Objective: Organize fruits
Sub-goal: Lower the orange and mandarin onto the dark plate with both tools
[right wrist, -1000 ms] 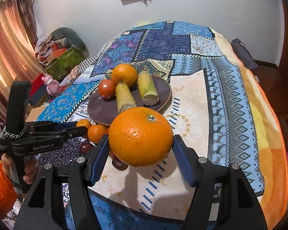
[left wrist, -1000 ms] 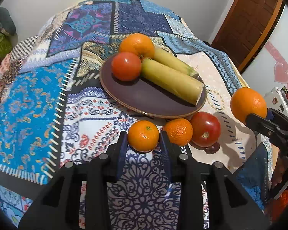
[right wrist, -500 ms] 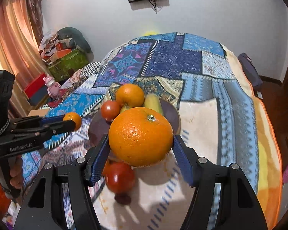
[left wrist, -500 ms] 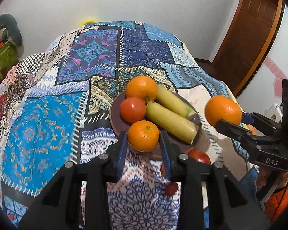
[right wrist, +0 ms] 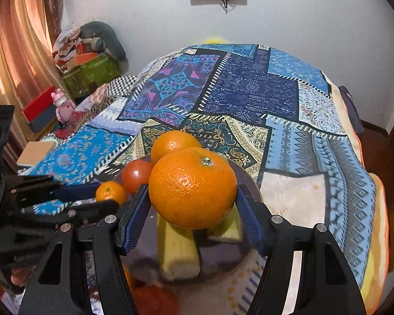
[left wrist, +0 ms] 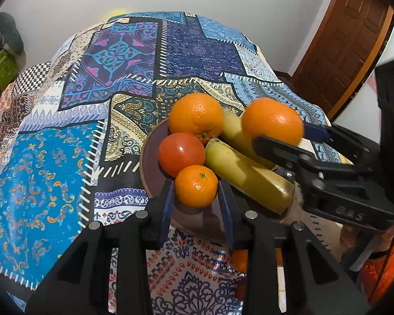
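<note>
Left wrist: left gripper (left wrist: 196, 197) clamps mandarin (left wrist: 196, 185) over plate (left wrist: 145, 162), right gripper (right wrist: 193, 210) clamps orange (right wrist: 192, 187)

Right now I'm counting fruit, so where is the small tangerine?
In the left wrist view, the small tangerine sits between the left hand-held gripper's fingers, over the plate's near rim, just in front of the tomato.

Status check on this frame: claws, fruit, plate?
Left claw shut on small mandarin, over plate. Right claw shut on big orange, above bananas. Plate crowded.
</note>
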Motion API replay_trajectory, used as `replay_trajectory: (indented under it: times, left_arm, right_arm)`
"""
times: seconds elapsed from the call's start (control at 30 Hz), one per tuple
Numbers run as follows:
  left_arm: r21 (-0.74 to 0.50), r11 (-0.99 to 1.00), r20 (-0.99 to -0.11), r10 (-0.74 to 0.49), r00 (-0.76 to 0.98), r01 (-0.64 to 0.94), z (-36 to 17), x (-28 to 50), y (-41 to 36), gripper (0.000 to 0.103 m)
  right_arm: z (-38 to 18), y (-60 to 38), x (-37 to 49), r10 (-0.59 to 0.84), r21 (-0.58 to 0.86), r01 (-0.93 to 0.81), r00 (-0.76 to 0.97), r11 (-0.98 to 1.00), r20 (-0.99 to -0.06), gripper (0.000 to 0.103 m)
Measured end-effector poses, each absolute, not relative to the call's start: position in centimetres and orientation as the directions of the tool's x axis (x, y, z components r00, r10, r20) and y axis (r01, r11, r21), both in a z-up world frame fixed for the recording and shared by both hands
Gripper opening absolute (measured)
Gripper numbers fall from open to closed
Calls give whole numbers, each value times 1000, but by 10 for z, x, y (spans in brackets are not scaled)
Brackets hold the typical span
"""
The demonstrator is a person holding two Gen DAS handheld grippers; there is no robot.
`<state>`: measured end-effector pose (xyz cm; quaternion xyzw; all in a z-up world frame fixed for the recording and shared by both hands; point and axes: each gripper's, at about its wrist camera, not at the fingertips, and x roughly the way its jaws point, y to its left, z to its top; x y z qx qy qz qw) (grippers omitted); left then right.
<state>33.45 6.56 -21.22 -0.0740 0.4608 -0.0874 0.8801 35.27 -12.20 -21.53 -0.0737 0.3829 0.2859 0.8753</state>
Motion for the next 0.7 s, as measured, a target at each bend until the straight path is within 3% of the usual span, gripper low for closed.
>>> replay_trajectory:
  times: [0.7]
  left_arm:
    - [-212,974,-825,-219,521,74,-229,345,60,34]
  right_arm:
    - [-223,-117,357,444,69,-588,522,806,-729,64]
